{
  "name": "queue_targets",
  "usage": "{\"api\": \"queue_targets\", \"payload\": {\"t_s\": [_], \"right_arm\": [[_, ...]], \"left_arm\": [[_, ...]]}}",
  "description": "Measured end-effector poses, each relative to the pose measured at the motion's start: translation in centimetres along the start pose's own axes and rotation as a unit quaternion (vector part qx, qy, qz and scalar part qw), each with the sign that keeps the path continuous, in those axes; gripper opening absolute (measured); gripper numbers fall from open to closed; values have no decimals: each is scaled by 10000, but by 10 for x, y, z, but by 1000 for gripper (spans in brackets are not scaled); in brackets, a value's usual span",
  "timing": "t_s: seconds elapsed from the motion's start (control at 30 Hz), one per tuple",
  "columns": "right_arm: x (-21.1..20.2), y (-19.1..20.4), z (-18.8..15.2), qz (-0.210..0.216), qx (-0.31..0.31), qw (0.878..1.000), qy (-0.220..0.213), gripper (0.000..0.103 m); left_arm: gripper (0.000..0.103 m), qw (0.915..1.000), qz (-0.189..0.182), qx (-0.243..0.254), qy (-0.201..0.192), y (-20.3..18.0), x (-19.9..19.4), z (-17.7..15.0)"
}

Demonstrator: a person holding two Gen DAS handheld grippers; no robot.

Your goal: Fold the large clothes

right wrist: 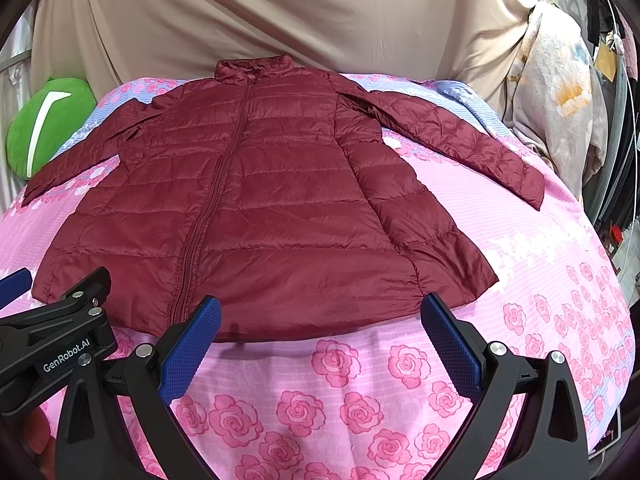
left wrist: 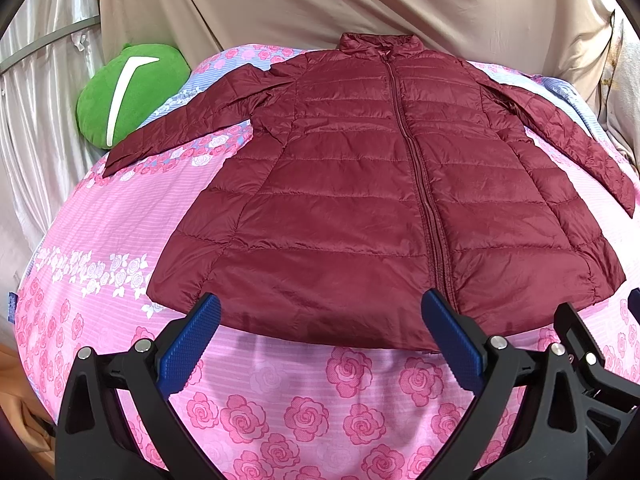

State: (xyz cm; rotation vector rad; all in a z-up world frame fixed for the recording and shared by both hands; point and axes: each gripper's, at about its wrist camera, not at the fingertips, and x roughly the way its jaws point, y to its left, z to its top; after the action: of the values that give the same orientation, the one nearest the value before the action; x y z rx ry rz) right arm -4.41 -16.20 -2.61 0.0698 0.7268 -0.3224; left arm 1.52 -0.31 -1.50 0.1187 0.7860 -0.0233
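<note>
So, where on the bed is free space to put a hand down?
Bare pink sheet lies between the jacket hem and both open grippers, and right of the hem below the right sleeve. The far end is crowded: sleeves, green cushion.

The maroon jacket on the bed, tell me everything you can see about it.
The maroon jacket is a long quilted puffer with a shiny, thin shell, a stand-up collar and a front zipper closed along its length. It lies flat, front up, on the pink rose-print bedspread, collar away from the cameras, both sleeves spread outward. Nothing grips it; both open tools hover near its hem.
</note>
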Motion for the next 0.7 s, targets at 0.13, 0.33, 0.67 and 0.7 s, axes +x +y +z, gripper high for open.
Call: {"api": "queue_targets", "payload": {"t_s": [0.13,0.33,0.67,0.7], "right_arm": [[0,0,0,4,7,10000,9,98],[1,0,0,5,12,10000,15,98],[2,-1,-1,8,15,10000,27,98],[2,-1,-1,9,18,10000,28,98]], "left_arm": [[98,10000,-4,-3,5,0,0,0],[98,10000,-1,-1,5,0,0,0],[98,10000,5,-9,16,3,2,-2],[98,10000,6,-9,16,3,3,-2]]}}
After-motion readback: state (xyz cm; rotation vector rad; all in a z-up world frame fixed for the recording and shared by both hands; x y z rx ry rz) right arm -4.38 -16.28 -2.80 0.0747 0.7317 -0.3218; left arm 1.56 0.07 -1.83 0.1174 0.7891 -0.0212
